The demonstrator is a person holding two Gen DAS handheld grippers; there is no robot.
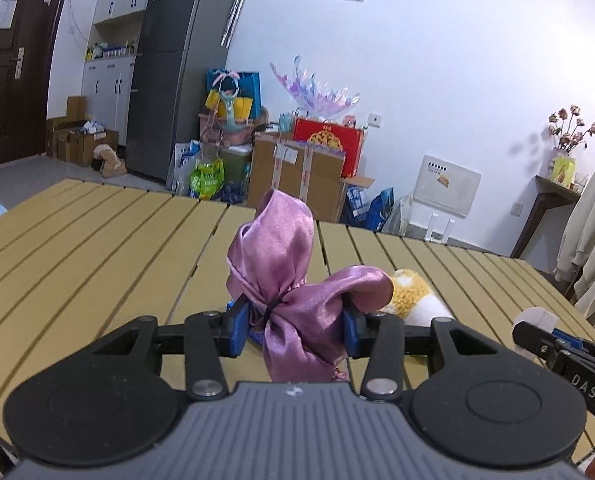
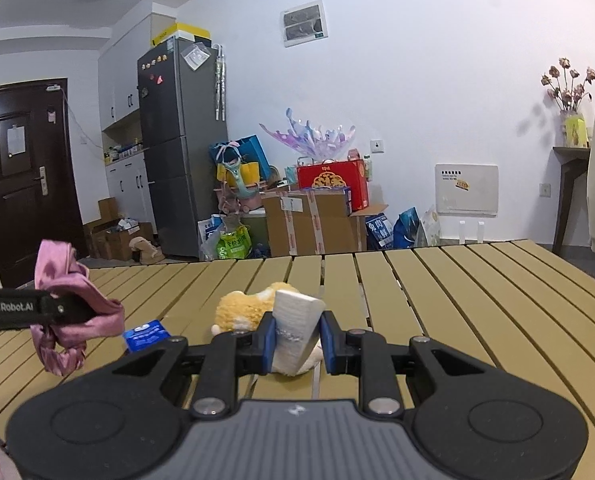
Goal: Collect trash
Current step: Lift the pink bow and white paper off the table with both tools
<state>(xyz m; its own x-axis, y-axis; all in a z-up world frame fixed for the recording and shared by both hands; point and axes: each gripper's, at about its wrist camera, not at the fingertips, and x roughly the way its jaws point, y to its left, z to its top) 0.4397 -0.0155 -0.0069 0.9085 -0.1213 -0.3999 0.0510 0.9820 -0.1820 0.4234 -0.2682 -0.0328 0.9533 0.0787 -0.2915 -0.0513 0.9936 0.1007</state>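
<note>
In the left wrist view, the left gripper [image 1: 295, 330] has its blue pads narrowed onto a glossy pink satin bow scrunchie [image 1: 293, 280], held above the yellow slatted wooden table [image 1: 97, 240], with a fluffy yellow-and-white plush toy [image 1: 411, 298] lying just beyond. In the right wrist view, the right gripper [image 2: 297, 344] is clamped tight on a white, ribbed, wedge-shaped tissue wad [image 2: 297, 332] above the plush toy, a small blue packet [image 2: 147, 334] lying near the table's near edge; a grey fridge [image 2: 185, 140] and cardboard boxes [image 2: 313, 220] line the white wall.

"GenRobot.AI" in white on the black side of the left tool [image 2: 73, 312], reaching in from the left edge of the right wrist view. "DAS" in pale letters on the black body of the right tool [image 1: 537, 330], low at the right edge of the left wrist view. Print on boxes and bags along the far wall too small to read.
</note>
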